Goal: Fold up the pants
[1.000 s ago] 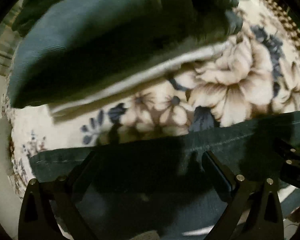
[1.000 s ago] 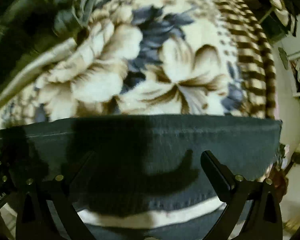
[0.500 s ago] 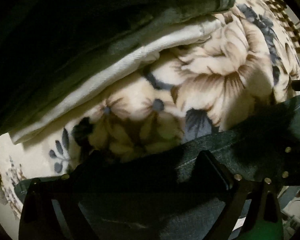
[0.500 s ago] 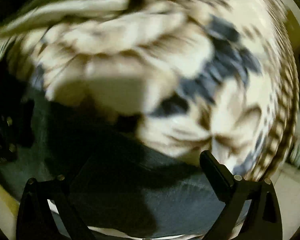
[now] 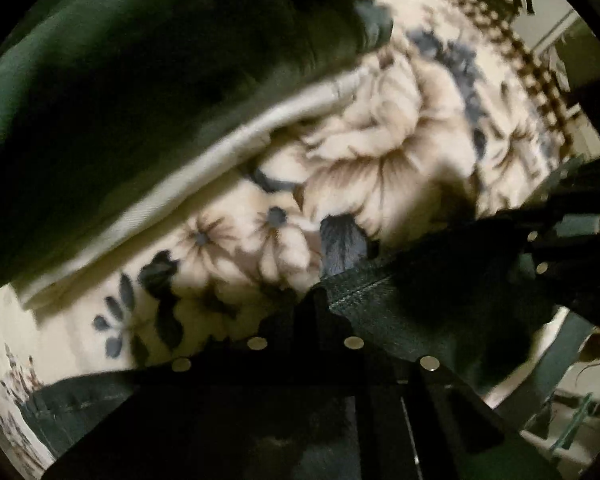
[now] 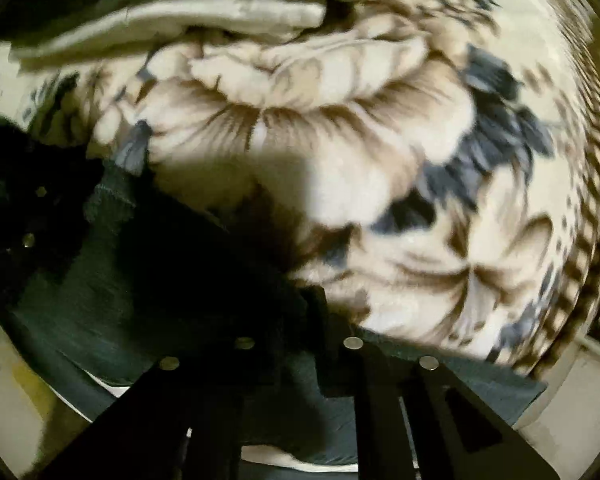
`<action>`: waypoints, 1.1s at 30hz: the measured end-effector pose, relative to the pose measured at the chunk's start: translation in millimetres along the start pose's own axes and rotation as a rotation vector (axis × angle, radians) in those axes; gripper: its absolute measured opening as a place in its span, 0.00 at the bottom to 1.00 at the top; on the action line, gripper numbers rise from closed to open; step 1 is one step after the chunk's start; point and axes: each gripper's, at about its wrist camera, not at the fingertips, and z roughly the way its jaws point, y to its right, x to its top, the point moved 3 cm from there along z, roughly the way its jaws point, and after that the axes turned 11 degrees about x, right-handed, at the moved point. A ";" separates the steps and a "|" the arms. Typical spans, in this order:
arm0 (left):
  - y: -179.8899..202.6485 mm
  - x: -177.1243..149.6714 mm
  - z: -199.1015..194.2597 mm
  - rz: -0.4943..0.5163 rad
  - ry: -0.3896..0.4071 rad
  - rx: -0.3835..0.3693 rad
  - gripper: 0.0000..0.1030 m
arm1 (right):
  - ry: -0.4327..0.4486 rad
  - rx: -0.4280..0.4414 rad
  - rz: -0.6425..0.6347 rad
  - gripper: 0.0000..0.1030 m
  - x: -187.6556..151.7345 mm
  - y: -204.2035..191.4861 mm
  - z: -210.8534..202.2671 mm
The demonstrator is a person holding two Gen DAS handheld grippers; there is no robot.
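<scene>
Left wrist view, left gripper (image 5: pixel 314 312) clamped on dark pants (image 5: pixel 432 304) hem, right gripper (image 6: pixel 306 312) likewise, shadowed, blurred.

Both fisheye views are dim and warm-toned, with black vignetted corners and strong bending of lines toward the rims. Light falls from above onto the cream floral fleece blanket (image 5: pixel 380 168) (image 6: pixel 340 152), which is the brightest area. The dark denim pants (image 5: pixel 420 308) (image 6: pixel 160 280) lie in deep shadow, their weave nearly lost. Motion blur smears the blanket's checked border in the right wrist view and softens the stacked dark green and pale folded clothes (image 5: pixel 140 80) (image 6: pixel 180 16).
</scene>
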 end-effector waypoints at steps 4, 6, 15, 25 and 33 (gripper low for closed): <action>-9.7 -11.3 -34.4 -0.035 0.039 -0.016 0.03 | 0.073 0.017 0.040 0.09 -28.7 -5.5 -25.3; -3.9 -26.6 -53.0 -0.060 0.056 -0.023 0.03 | 0.107 0.027 0.060 0.08 -38.0 -9.1 -40.8; 101.6 -142.0 -107.6 -0.202 0.036 -0.067 0.02 | 0.180 0.103 0.068 0.07 -153.6 -61.1 -86.8; 176.4 -267.3 -69.5 -0.312 -0.171 -0.052 0.02 | 0.016 0.137 0.030 0.07 -309.0 -113.1 -5.9; 189.0 -279.5 -52.6 -0.408 -0.222 0.044 0.14 | -0.020 0.158 0.061 0.17 -329.6 -104.5 36.8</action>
